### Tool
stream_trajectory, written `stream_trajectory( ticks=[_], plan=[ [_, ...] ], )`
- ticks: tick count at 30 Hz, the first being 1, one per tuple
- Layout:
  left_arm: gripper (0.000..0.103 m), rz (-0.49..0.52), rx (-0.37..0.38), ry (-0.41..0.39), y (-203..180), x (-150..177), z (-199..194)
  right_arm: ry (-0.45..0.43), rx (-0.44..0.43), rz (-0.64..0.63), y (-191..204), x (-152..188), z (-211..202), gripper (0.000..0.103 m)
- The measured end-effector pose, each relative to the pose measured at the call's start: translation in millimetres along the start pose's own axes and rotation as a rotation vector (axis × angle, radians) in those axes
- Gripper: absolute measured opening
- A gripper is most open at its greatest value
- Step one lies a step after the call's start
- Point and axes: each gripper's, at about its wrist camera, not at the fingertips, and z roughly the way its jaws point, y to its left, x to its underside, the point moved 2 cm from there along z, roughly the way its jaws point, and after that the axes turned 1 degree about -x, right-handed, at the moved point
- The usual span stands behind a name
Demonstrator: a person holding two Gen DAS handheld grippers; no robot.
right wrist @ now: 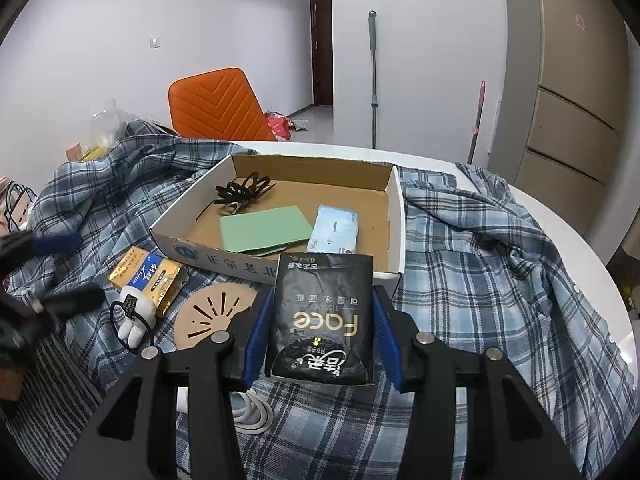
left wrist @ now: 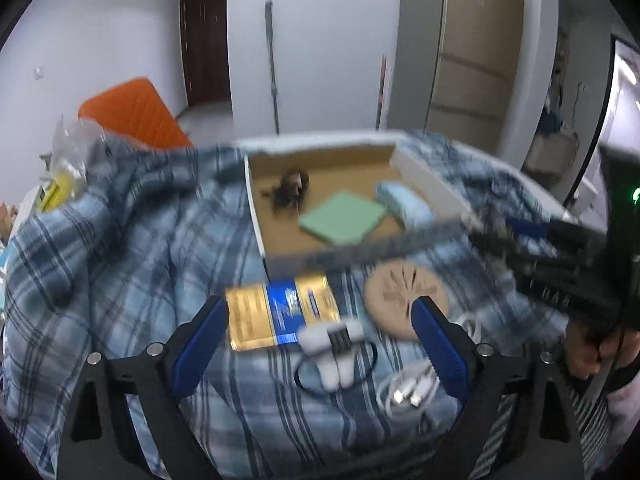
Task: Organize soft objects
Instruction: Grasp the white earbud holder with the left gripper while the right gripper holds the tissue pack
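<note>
My right gripper (right wrist: pixel 322 312) is shut on a black "Face" tissue pack (right wrist: pixel 324 316), held just in front of the cardboard box (right wrist: pixel 280 272). In the box lie black hair ties (right wrist: pixel 244 190), a green pad (right wrist: pixel 264 230) and a light blue tissue pack (right wrist: pixel 334 230). My left gripper (left wrist: pixel 320 320) is open above a gold and blue tissue pack (left wrist: pixel 280 312) and a white plush charm on a black loop (left wrist: pixel 332 348). The box also shows in the left wrist view (left wrist: pixel 320 258).
A plaid shirt (right wrist: pixel 480 260) covers the white round table (right wrist: pixel 532 200). A tan round coaster (right wrist: pixel 212 314) and a white cable (left wrist: pixel 412 394) lie near the box. An orange chair (right wrist: pixel 216 104) stands behind the table, with clutter at the left.
</note>
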Motion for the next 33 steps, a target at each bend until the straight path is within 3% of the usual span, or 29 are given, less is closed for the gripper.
stream_trajectory(
  ticks=[3,8,18,21,27,33],
  plan=[
    [0.085,0.003,-0.003,0.087,-6.5,12.4,9.9,-0.006,0.002,-0.006,1.2,-0.1,-1.6,0.047],
    [0.069,0.0,-0.001,0.133,-13.8,21.0,25.1,-0.003,0.001,0.001,-0.2,0.4,-0.9,0.047],
    [0.065,-0.038,0.013,0.172,-4.7,23.6,53.0,0.018,-0.005,-0.016,5.0,1.6,3.1,0.047],
    [0.063,-0.051,0.012,0.175,-2.5,24.0,53.7,0.028,-0.009,-0.017,5.2,1.8,4.8,0.047],
    [0.04,-0.013,-0.005,0.179,-8.6,25.9,55.4,0.022,-0.006,-0.015,6.0,1.9,4.5,0.047],
    [0.037,-0.015,0.011,0.125,-8.2,25.9,46.7,-0.024,-0.004,-0.045,11.9,1.4,-4.9,0.047]
  ],
)
